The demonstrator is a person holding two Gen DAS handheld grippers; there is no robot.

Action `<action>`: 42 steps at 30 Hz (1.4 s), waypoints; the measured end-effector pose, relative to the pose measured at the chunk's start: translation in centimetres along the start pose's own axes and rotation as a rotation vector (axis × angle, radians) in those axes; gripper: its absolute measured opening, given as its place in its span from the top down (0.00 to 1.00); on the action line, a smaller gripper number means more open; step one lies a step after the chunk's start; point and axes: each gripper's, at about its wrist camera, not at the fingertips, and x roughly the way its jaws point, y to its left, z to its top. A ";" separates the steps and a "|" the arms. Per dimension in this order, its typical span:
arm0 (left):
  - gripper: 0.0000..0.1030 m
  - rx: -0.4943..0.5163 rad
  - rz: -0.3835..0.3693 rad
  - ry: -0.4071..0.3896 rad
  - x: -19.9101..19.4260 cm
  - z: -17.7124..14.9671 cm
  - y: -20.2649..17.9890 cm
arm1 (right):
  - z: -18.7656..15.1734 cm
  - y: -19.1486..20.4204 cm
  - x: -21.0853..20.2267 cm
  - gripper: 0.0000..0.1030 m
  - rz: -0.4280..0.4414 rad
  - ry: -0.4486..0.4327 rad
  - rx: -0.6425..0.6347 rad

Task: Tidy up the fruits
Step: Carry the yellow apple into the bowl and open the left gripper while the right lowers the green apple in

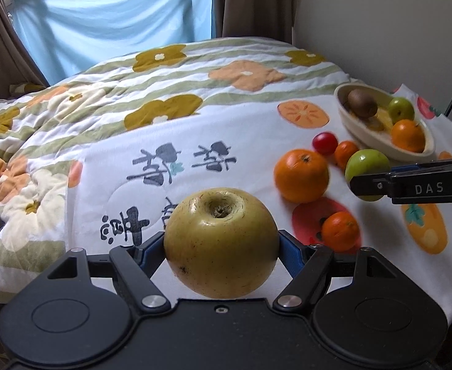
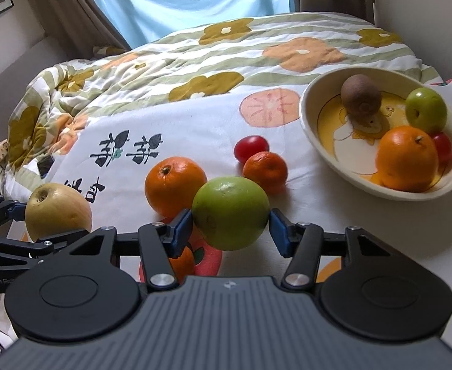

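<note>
— Curtains and a blue sheet hang behind a bed whose floral quilt point(image 2: 176, 71) carries a white printed cloth point(image 2: 201, 129), and that soft surface worries me.

— Why so?

— Loose fruit rolls on padding. A big orange point(image 2: 175, 186), a small mandarin point(image 2: 264, 169) and a red tomato point(image 2: 250, 148) lie clustered together; a nudge from either tool could scatter them.

— What are the tools carrying?

— The left gripper point(image 1: 221, 246) is clamped on a yellow apple point(image 1: 221, 242), raised clear of the cloth. The right gripper point(image 2: 230, 226) has a green apple point(image 2: 230, 212) between its blue pads point(image 2: 182, 226): the left pad touches the skin, while a thin gap seems to show at the right one, so I judge that grip not fully made.

— And the risk there?

— Lifted before the pads seat, the round, smooth apple could slip out and knock the orange just beside it.

— Where should it all go?

— Probably the cream bowl point(image 2: 309, 117) at the right, already holding a kiwi point(image 2: 361, 92), a small green apple point(image 2: 426, 109), an orange point(image 2: 406, 157) and something red. Crowding could push fruit over the rim.

— How are the hands posed?

— Both tools slope downward toward the cloth, the left one well to the left of the right.
</note>
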 end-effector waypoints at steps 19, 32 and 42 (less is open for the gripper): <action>0.23 -0.047 -0.029 -0.070 -4.3 5.2 -8.6 | 3.3 -8.1 -7.7 0.33 -0.020 -0.058 0.014; 0.23 -0.060 -0.031 -0.106 -1.1 10.6 -16.5 | 7.7 -16.5 -9.4 0.33 -0.031 -0.102 -0.052; 0.23 -0.077 0.027 -0.085 4.7 14.4 -19.7 | 11.3 -21.5 -6.5 0.33 0.004 -0.107 -0.095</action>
